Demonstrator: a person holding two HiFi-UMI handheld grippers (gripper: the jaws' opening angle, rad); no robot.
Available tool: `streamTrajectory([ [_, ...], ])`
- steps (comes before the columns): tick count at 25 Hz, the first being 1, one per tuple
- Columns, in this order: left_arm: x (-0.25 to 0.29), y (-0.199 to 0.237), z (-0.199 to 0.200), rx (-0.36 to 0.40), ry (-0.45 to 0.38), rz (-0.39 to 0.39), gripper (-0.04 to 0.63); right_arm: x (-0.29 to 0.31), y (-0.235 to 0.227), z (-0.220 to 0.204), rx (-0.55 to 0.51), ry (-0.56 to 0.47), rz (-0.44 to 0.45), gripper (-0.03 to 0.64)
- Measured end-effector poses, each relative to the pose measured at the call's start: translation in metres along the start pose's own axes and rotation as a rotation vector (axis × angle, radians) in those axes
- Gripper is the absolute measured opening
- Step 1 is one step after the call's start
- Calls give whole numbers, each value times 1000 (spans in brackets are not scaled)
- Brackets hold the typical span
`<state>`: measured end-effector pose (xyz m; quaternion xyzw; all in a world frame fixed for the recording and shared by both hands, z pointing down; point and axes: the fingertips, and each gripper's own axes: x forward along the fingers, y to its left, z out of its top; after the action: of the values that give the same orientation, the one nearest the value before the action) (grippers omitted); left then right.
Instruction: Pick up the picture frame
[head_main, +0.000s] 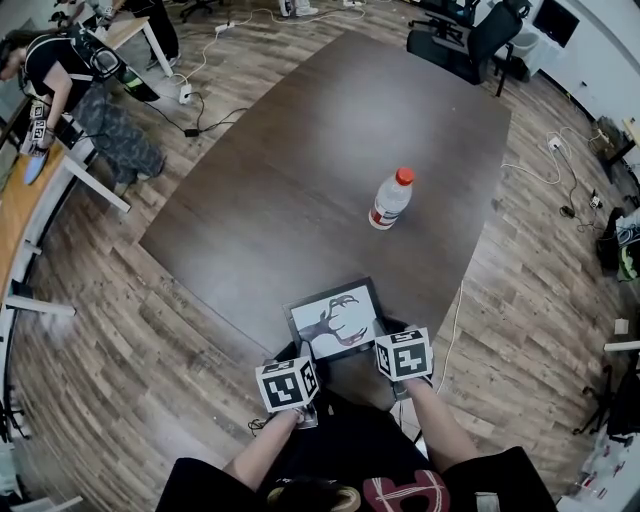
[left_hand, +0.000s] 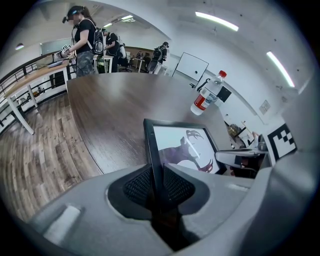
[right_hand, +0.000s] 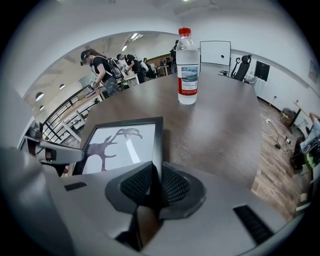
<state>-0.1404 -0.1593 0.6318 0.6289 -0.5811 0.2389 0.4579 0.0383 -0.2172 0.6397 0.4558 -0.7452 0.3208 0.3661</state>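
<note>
We see a bright, evenly lit room. Ceiling light strips (left_hand: 216, 21) glow overhead and leave a soft sheen on the dark table (head_main: 330, 140). Both gripper views bulge fisheye-round with black corners, and the foreground nearest each lens is blurred.

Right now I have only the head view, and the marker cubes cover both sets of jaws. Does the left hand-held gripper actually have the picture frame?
Observer: Yes. In the left gripper view, the left hand-held gripper has its pads pressed on the black left border of the picture frame, which stands edge-on between them.
Operator: And the other one, on the right side?
Observer: In the right gripper view, the right hand-held gripper is clamped the same way on the frame's right border, with no gap showing between pads and border.
</note>
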Motion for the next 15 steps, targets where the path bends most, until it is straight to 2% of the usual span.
streamTrajectory([
  [15, -27, -11, 22, 53, -104, -55, 78, -37, 5, 20, 7, -142, -46, 72],
])
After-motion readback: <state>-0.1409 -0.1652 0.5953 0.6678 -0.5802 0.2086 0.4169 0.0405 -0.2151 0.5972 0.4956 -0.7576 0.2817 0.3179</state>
